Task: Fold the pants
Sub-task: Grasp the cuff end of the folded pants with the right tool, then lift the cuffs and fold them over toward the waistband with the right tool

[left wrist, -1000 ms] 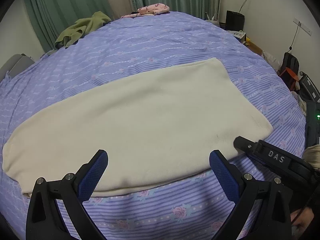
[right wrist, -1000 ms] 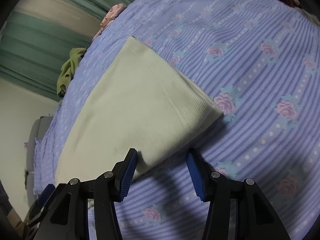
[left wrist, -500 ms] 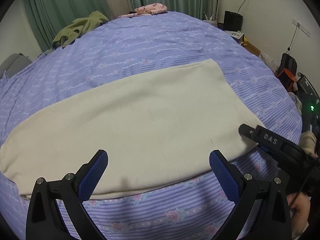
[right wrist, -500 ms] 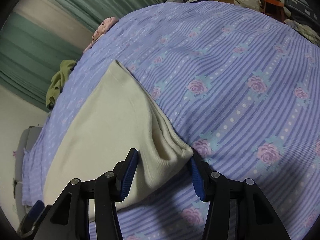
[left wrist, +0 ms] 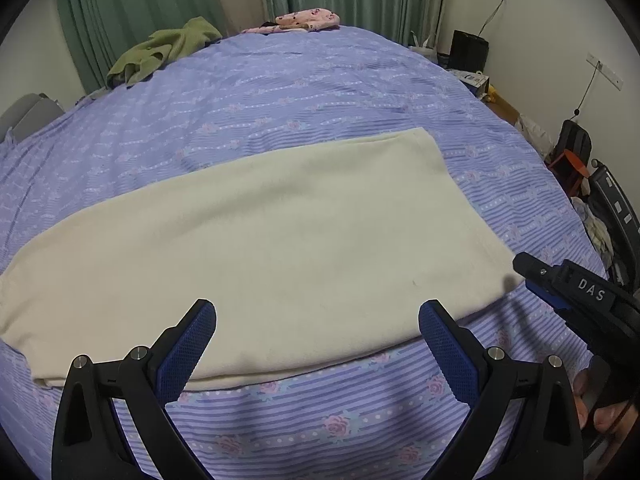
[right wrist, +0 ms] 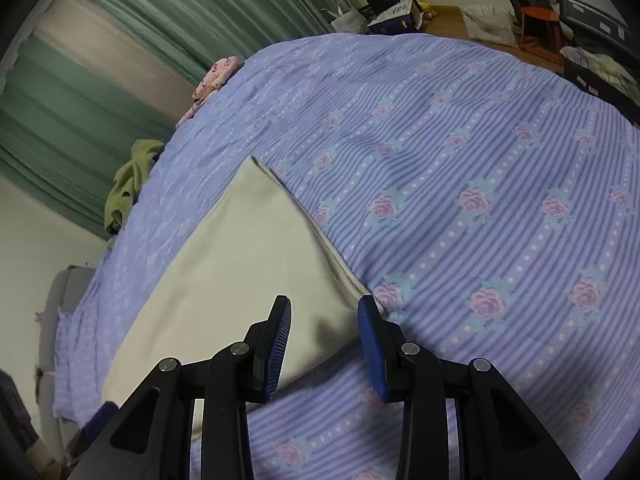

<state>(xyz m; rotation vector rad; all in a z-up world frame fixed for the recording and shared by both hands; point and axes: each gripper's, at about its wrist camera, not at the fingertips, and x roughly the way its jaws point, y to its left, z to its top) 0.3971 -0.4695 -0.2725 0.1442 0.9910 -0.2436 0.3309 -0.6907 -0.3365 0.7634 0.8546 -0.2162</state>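
The cream pants (left wrist: 272, 248) lie flat in a long folded band across the purple flowered bedsheet (left wrist: 304, 92). My left gripper (left wrist: 316, 316) is open, hovering over the pants' near edge, holding nothing. My right gripper (right wrist: 324, 312) is open with its jaws on either side of the pants' near right corner (right wrist: 344, 292); the cloth lies between the blue pads without being pinched. The right gripper also shows at the right edge of the left wrist view (left wrist: 560, 284), next to that corner.
A green garment (left wrist: 160, 54) and a pink garment (left wrist: 304, 20) lie at the bed's far edge by the green curtains. Boxes, a black speaker (left wrist: 468, 50) and an orange stool (right wrist: 538, 24) stand on the floor to the right of the bed.
My right gripper has moved forward onto the pants' right corner, so the corner now lies between its jaws. The left gripper has barely moved.
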